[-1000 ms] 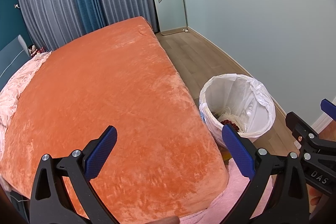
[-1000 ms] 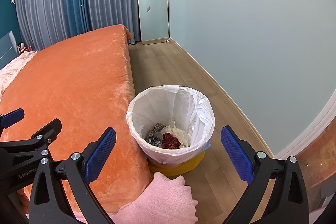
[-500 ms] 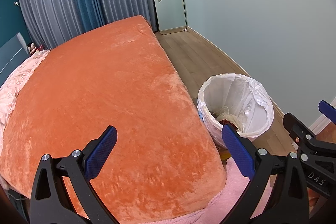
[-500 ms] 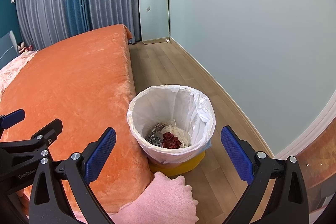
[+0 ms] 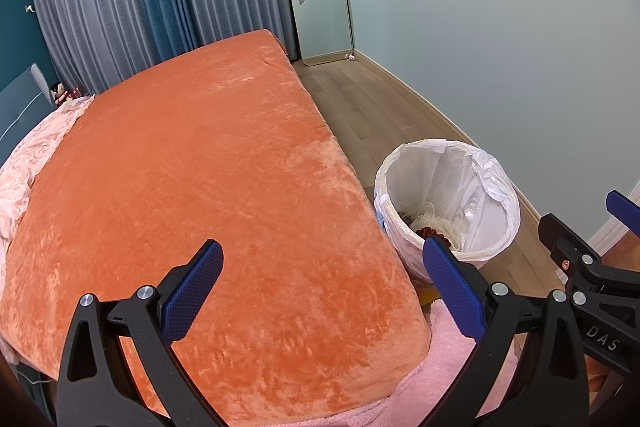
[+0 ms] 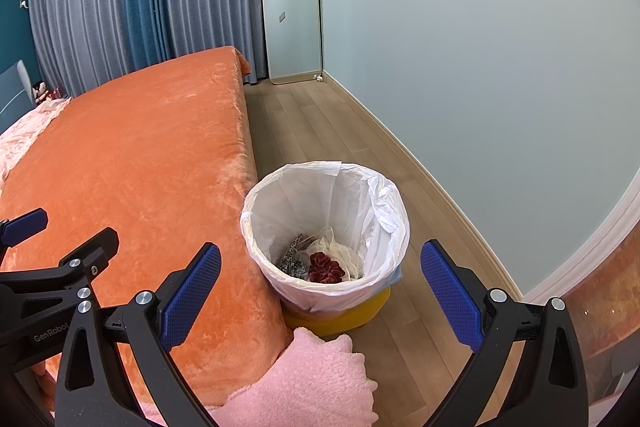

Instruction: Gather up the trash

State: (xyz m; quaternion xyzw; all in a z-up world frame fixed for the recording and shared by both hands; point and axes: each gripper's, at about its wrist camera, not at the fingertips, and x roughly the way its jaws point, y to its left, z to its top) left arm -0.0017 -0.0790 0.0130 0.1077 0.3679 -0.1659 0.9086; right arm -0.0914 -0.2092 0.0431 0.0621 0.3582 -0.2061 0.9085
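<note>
Little is changed from the frames a second earlier: in the left wrist view the orange bedspread [image 5: 208,195] fills slightly more of the frame and the trash bin [image 5: 496,187] sits a touch lower and further left, while the right wrist view is almost identical. Both grippers are held as before. The left gripper [image 5: 320,291] is seen wide open, its blue-padded fingers spread apart over the near corner of the bedspread, with nothing between them. The right gripper [image 6: 320,295] is likewise wide open and empty, and the bin is framed between its fingers at lower centre of that view.

The trash bin [image 6: 280,203] is lined with a white plastic bag [image 6: 384,203] folded over the rim, a yellow base being visible beneath it. It stands on the wooden floor [image 6: 320,123], just beside the edge of the bed. At its bottom lie a dark red scrunchie [image 6: 326,267], a crumpled pale translucent wrapper [image 6: 344,255] and a small black-and-white patterned piece [image 6: 292,259]. In the left wrist view these contents are partly hidden behind the right-hand finger.

A pink fluffy fabric [image 6: 312,383] is seen at the lower edge of the right wrist view, in front of the bin. A tall mirror [image 6: 290,7] is leaned against the far wall at upper centre.
</note>
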